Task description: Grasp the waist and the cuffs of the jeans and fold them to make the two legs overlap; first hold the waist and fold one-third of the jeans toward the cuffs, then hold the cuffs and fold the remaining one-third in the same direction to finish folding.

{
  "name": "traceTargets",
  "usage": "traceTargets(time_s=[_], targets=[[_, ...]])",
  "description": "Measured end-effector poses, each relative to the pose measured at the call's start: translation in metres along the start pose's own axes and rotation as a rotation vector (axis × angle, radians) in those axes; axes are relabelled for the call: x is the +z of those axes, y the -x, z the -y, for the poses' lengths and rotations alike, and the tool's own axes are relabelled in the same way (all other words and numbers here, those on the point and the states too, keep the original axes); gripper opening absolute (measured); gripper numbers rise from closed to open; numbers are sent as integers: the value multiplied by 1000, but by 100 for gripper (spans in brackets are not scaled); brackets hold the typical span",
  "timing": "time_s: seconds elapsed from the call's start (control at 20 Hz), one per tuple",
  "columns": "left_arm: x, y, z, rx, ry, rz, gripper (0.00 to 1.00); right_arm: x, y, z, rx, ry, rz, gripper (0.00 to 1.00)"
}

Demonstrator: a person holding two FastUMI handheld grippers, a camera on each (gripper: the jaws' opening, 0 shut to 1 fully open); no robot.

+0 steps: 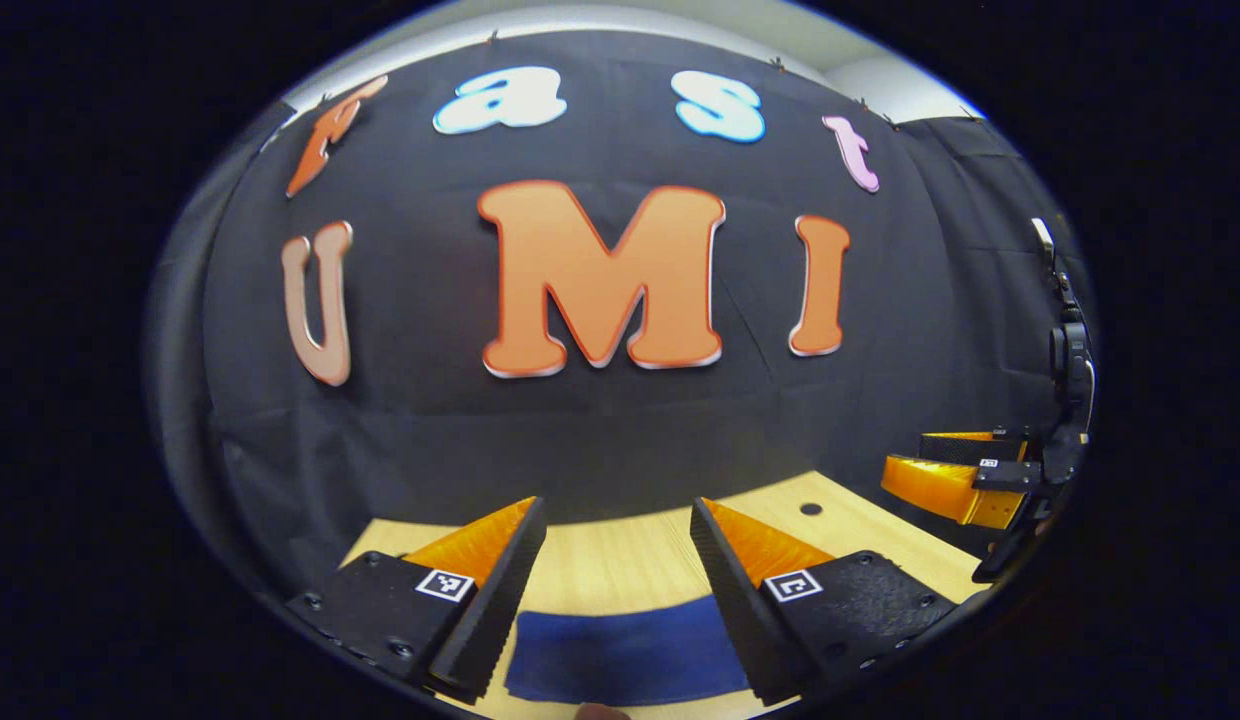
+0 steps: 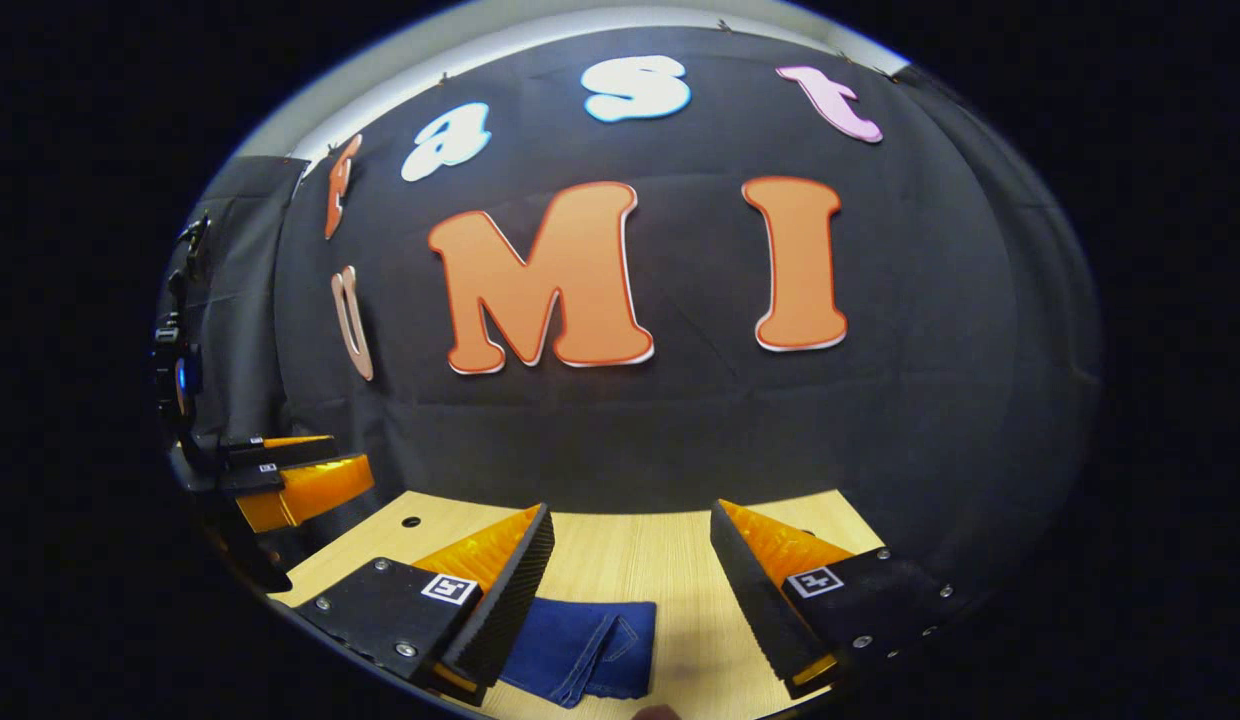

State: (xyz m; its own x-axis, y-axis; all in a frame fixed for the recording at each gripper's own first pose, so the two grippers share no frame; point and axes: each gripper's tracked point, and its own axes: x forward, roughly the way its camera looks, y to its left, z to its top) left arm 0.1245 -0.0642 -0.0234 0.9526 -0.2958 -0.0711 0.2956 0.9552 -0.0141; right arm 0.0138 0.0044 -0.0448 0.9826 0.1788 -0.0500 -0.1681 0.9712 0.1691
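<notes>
Dark blue jeans (image 1: pixel 625 655) lie flat on the wooden table (image 1: pixel 620 560), low in the left gripper view. My left gripper (image 1: pixel 618 515) hovers above them, open, with nothing between its fingers. In the right gripper view a folded end of the jeans (image 2: pixel 585 650) lies low and left of centre, partly hidden behind one finger. My right gripper (image 2: pixel 630 520) is open and holds nothing, raised over the table. Each gripper shows at the edge of the other's view: the right one (image 1: pixel 955 475) far right, the left one (image 2: pixel 295 480) far left.
The black cloth wall (image 1: pixel 620 420) rises right behind the table's far edge. A small round hole (image 1: pixel 810 509) sits in the tabletop near the back, also seen as a hole (image 2: pixel 411 522) in the right gripper view. Bare wood lies beyond the jeans.
</notes>
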Motion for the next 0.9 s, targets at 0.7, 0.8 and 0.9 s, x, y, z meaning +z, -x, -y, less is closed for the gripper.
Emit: traceTargets(time_s=[0.7, 0.8, 0.9], targets=[[75, 52, -55, 187, 5, 238, 96, 81, 23, -68, 37, 268, 308, 96], [78, 56, -59, 206, -7, 242, 96, 78, 22, -83, 69, 263, 299, 96], [79, 60, -64, 239, -15, 245, 96, 77, 22, -91, 93, 248, 296, 95]])
